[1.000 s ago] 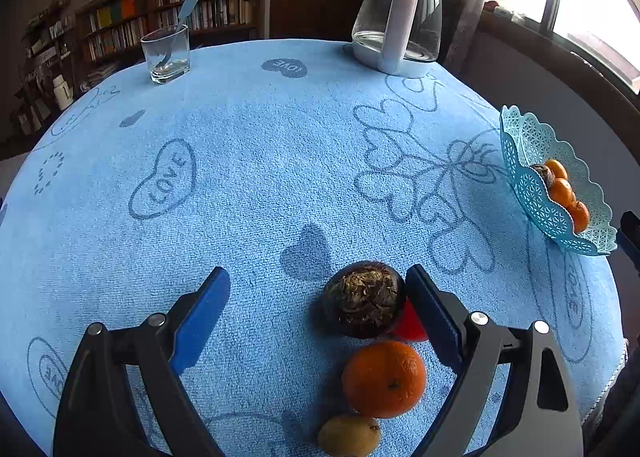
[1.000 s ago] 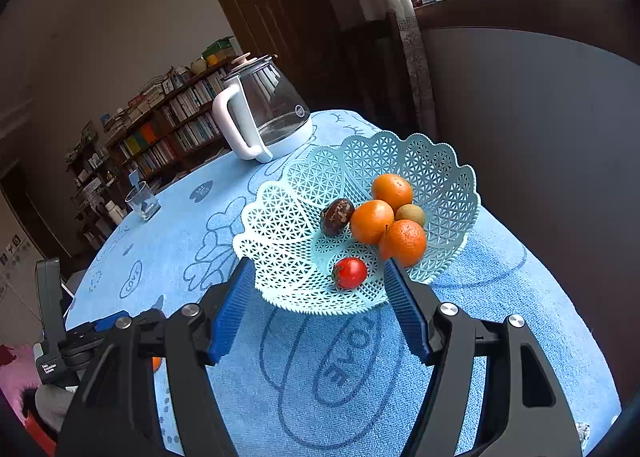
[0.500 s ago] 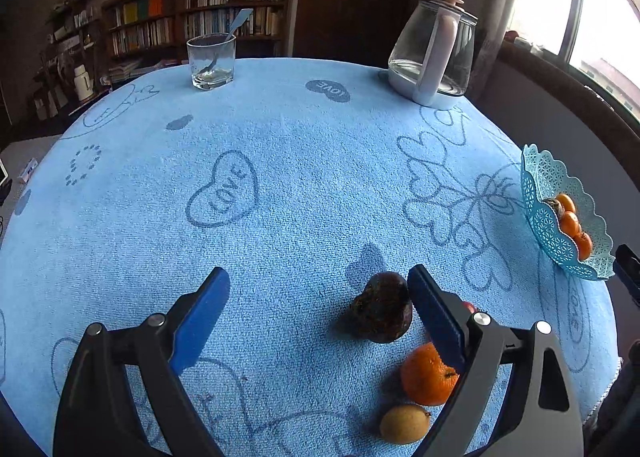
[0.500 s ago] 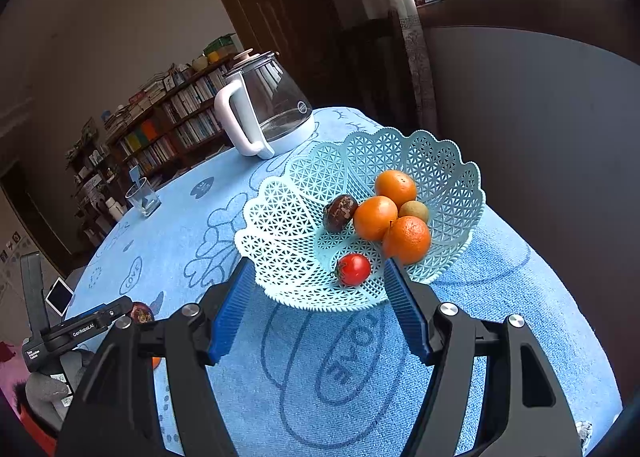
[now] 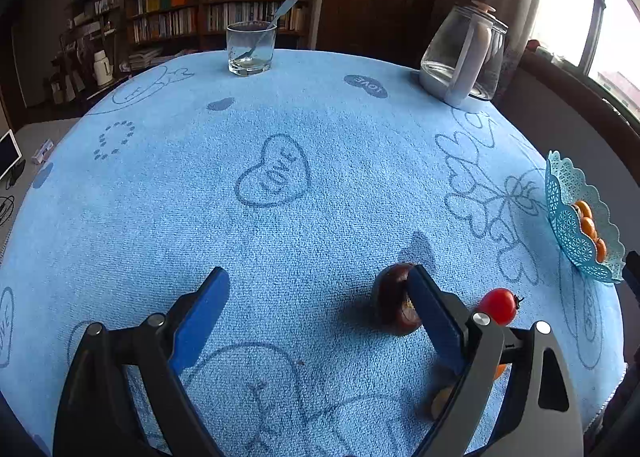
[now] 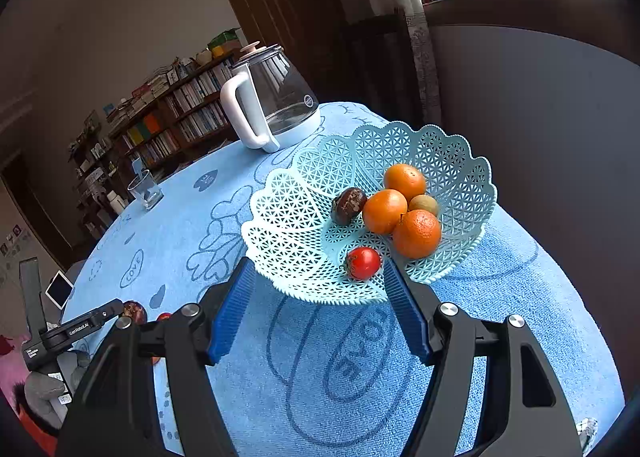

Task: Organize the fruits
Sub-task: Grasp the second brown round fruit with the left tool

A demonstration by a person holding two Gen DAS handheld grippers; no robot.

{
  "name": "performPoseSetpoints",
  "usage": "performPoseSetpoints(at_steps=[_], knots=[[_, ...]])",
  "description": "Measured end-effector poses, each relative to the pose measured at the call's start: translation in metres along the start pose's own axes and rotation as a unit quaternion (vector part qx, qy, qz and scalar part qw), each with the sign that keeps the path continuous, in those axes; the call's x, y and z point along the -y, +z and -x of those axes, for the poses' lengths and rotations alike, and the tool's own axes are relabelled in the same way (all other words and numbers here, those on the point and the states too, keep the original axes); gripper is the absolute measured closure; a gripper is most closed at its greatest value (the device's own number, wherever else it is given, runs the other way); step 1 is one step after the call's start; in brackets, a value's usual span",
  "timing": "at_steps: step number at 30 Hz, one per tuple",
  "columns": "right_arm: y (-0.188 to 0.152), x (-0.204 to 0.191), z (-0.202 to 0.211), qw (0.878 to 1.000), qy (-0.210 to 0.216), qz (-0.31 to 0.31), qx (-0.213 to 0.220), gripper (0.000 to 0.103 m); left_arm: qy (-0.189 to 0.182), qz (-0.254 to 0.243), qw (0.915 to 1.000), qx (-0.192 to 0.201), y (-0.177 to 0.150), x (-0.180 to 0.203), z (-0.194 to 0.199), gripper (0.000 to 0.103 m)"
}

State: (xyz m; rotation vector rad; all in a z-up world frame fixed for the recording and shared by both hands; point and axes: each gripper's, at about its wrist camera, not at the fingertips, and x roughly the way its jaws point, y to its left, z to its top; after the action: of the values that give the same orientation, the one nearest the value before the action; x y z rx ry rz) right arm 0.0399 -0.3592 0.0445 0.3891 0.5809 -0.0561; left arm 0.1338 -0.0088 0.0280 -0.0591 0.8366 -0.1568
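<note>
Fruits are split between the worktop (image 5: 280, 241) and a basket. Left to right in the left wrist view: the left gripper (image 5: 316, 293) has its jaws spread wide and holds nothing. A dark brown fruit (image 5: 390, 303) lies on the blue cloth, at the inner face of the right-hand finger; contact cannot be confirmed. A red tomato (image 5: 497, 305) lies just beyond that finger, outside the jaws. An orange fruit (image 5: 500, 371) and a yellowish fruit (image 5: 438, 401) show only as slivers behind the finger. A drinking glass (image 5: 251, 49) and a glass kettle (image 5: 464, 57) stand at the far edge. The lattice basket (image 5: 568, 217) sits at the right edge.

In the right wrist view, the right gripper (image 6: 318, 297) has its jaws wide apart and empty, positioned at the near rim of the basket (image 6: 288, 217). The basket contains a dark fruit (image 6: 348, 205), three oranges (image 6: 384, 211), a small brownish fruit (image 6: 424, 204) and a tomato (image 6: 363, 263).
</note>
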Motion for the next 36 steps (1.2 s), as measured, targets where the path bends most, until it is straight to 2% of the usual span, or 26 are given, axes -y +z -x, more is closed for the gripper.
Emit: performPoseSetpoints(at_steps=[14, 17, 19, 21, 23, 30, 36], knots=[[-0.001, -0.002, -0.003, 1.0, 0.004, 0.004, -0.006, 0.035, -0.009, -0.062, 0.998, -0.006, -0.011, 0.031, -0.005, 0.013], [-0.002, -0.005, -0.004, 1.0, 0.006, 0.008, -0.009, 0.035, -0.008, -0.066, 0.9977, -0.014, -0.011, 0.032, -0.009, 0.026], [-0.003, -0.007, -0.005, 1.0, 0.007, 0.012, -0.01, 0.035, -0.012, -0.063, 0.9977, -0.024, -0.012, 0.03, -0.013, 0.042], [-0.004, -0.01, -0.005, 1.0, 0.006, 0.017, -0.009, 0.035, -0.017, -0.057, 0.9978, -0.028, -0.012, 0.027, -0.015, 0.047], [-0.004, -0.011, -0.004, 1.0, 0.008, 0.016, -0.009, 0.034, -0.033, -0.056, 0.9976, -0.024, -0.012, 0.027, -0.011, 0.058], [-0.008, -0.03, 0.007, 0.999, 0.01, 0.046, 0.006, 0.034, -0.039, -0.037, 0.9985, -0.008, -0.012, 0.019, -0.002, 0.059], [-0.02, -0.063, 0.005, 0.996, 0.059, 0.069, -0.022, 0.034, -0.027, -0.026, 0.999, 0.024, -0.009, 0.011, 0.013, 0.059]])
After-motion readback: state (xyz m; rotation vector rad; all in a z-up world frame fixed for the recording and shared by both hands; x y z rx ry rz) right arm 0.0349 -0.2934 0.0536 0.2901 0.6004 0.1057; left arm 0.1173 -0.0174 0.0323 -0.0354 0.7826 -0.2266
